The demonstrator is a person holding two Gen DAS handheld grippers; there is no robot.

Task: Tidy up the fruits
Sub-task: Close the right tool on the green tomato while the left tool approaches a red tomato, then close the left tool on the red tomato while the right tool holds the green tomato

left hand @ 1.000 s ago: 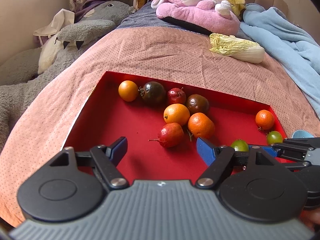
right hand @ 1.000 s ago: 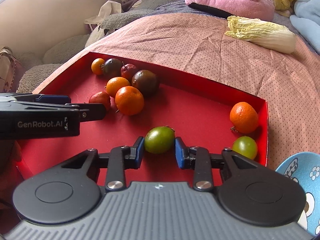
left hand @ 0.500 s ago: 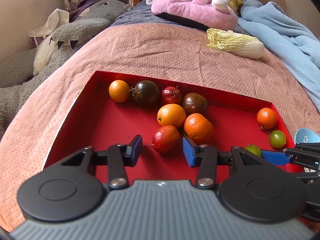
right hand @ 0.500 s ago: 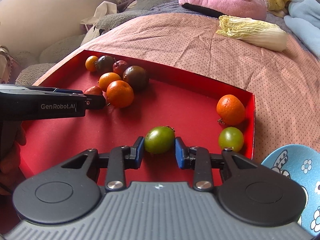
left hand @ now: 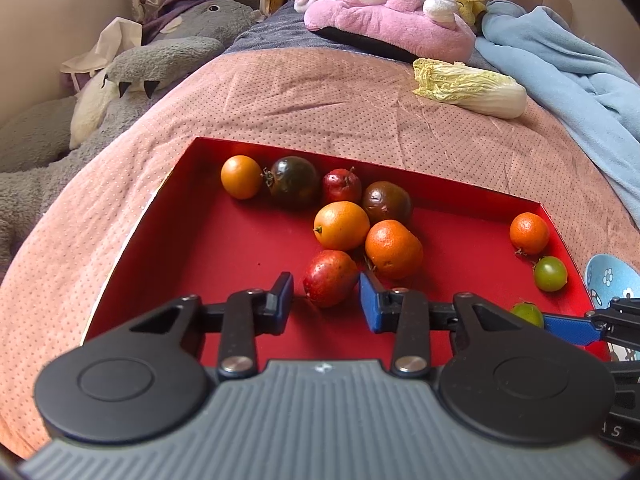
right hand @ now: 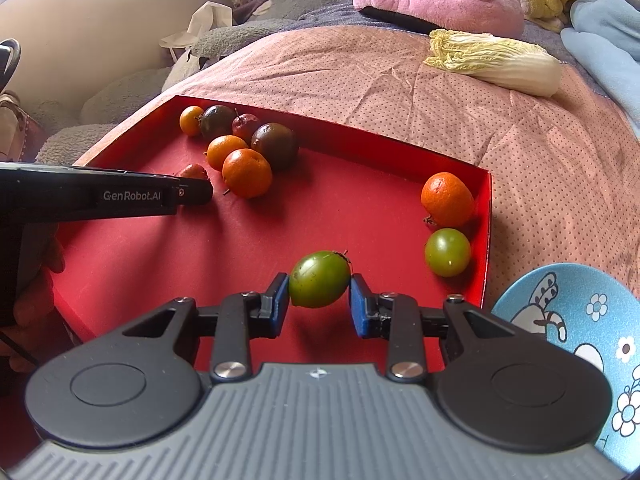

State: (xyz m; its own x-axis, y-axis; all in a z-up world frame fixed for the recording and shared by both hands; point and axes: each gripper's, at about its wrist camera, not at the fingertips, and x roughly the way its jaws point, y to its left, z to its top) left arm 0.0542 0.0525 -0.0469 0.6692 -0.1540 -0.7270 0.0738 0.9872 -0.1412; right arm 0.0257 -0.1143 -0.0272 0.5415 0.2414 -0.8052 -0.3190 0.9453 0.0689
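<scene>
Your right tongs [right hand: 319, 300] grip a green tomato [right hand: 319, 279]; your left tongs [left hand: 326, 300] are closing around a red fruit [left hand: 330, 278], pads not yet touching. Most fruit in the red tray [left hand: 168, 240] remains unsorted.

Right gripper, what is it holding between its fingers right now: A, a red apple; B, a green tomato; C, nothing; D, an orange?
B: the right gripper has its blue pads pressed on both sides of the green tomato, above the floor of the red tray.

blue bowl [right hand: 568, 344] cut off right
</scene>
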